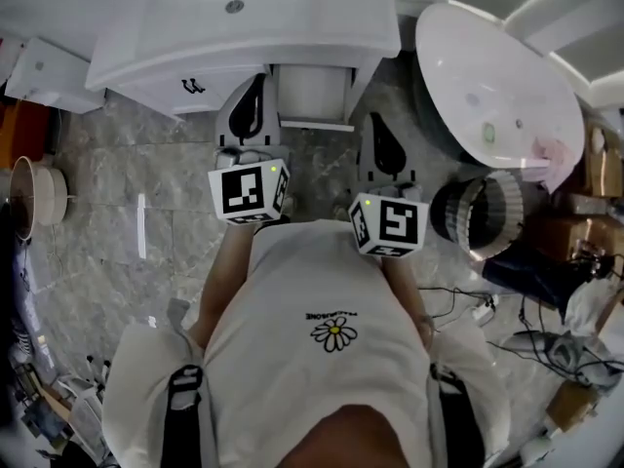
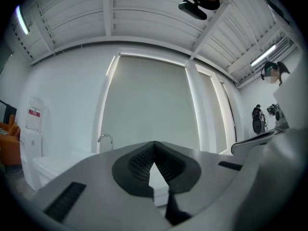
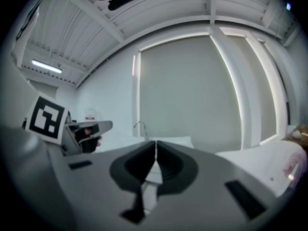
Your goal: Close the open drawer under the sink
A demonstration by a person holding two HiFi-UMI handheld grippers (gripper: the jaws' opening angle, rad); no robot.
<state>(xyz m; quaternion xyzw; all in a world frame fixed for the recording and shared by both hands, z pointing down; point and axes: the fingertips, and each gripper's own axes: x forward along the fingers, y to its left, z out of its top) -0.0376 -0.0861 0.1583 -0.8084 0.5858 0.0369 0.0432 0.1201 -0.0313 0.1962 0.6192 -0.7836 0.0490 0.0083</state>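
pushing is likely the plan, so the left gripper (image 2: 154,143) and the right gripper (image 3: 155,142) are held level, side by side, pointed at twelve o'clock toward the white sink (image 1: 292,22). the drawer front (image 1: 146,84) with its dark handle (image 1: 192,87) is seen under the sink, at eleven o'clock from the left gripper, and looks not yet closed. both pairs of jaws are pressed together on nothing.
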